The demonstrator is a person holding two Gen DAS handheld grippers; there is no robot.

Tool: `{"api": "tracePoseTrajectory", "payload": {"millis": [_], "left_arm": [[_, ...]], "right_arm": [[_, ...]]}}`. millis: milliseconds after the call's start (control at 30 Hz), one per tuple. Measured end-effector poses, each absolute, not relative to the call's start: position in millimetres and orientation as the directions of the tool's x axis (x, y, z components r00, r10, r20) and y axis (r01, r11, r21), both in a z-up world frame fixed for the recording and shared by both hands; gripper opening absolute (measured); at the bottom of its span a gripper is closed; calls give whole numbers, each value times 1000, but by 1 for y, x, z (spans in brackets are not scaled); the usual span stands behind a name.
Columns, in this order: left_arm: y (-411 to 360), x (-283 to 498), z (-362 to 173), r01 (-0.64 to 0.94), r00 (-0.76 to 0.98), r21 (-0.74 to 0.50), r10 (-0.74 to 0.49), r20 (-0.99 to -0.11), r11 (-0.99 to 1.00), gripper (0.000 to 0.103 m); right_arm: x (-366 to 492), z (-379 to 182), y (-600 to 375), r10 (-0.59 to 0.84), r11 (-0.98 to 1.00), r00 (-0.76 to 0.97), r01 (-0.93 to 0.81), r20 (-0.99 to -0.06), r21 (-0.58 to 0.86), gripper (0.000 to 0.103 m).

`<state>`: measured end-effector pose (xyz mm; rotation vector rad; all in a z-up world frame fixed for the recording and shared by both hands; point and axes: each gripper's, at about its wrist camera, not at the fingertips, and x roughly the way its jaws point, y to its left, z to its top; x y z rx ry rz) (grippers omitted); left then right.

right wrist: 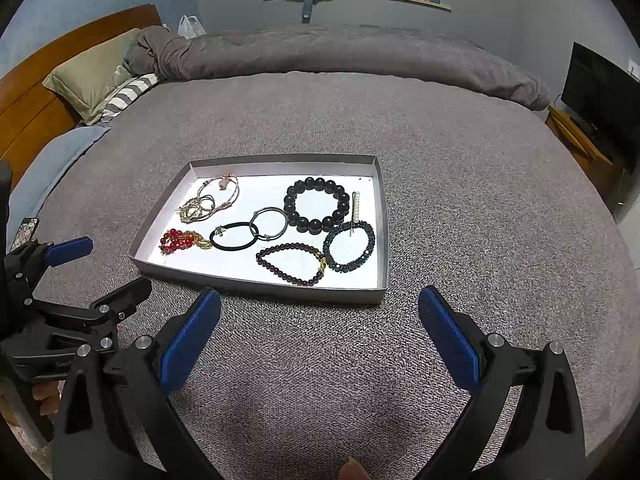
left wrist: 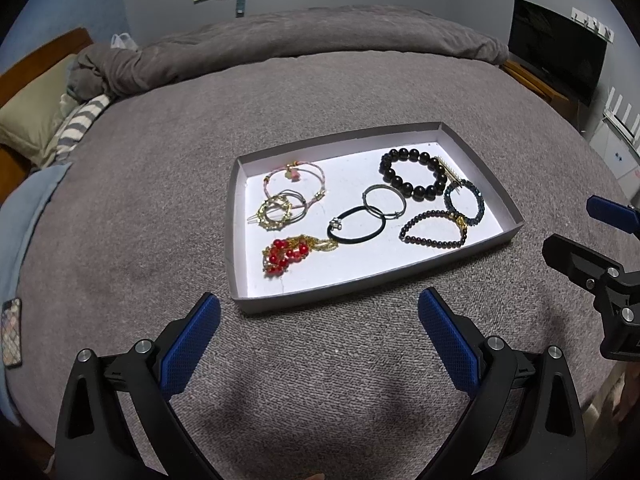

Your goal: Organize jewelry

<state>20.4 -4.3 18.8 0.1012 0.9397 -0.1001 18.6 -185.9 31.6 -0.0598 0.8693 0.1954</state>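
Observation:
A shallow grey tray (left wrist: 236,264) (right wrist: 256,286) with a white floor lies on the grey bed cover and holds several pieces of jewelry. Inside are a black bead bracelet (left wrist: 414,174) (right wrist: 316,204), a dark teal bead bracelet (left wrist: 464,202) (right wrist: 350,246), a thin dark bead bracelet (left wrist: 434,228) (right wrist: 290,262), a black hair tie (left wrist: 356,230) (right wrist: 234,236), a silver ring bangle (left wrist: 384,200) (right wrist: 269,222), a red bead cluster (left wrist: 286,256) (right wrist: 176,240) and a pink cord bracelet (left wrist: 294,178) (right wrist: 220,190). My left gripper (left wrist: 319,334) and right gripper (right wrist: 319,334) hover open before the tray's near edge, holding nothing.
A phone (left wrist: 11,332) (right wrist: 24,232) lies on the bed at the left. Pillows (right wrist: 92,76) and a rolled grey duvet (right wrist: 340,56) lie at the far side. A dark screen (left wrist: 556,48) stands on a wooden stand at the right.

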Motion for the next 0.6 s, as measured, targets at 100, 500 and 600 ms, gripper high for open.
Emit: {"api": "tracePoseTrajectory", "payload": {"millis": [100, 500, 600], "left_arm": [[-4, 20, 19, 133, 589, 43, -44, -807, 990, 100], [-11, 18, 23, 175, 608, 51, -67, -791, 983, 100], [-9, 20, 22, 172, 599, 40, -72, -797, 984, 100]], "right_arm": [[19, 31, -185, 146, 980, 629, -196, -764, 26, 98], [19, 30, -185, 140, 981, 631, -194, -763, 20, 98], [20, 29, -187, 142, 982, 632, -187, -762, 29, 98]]}}
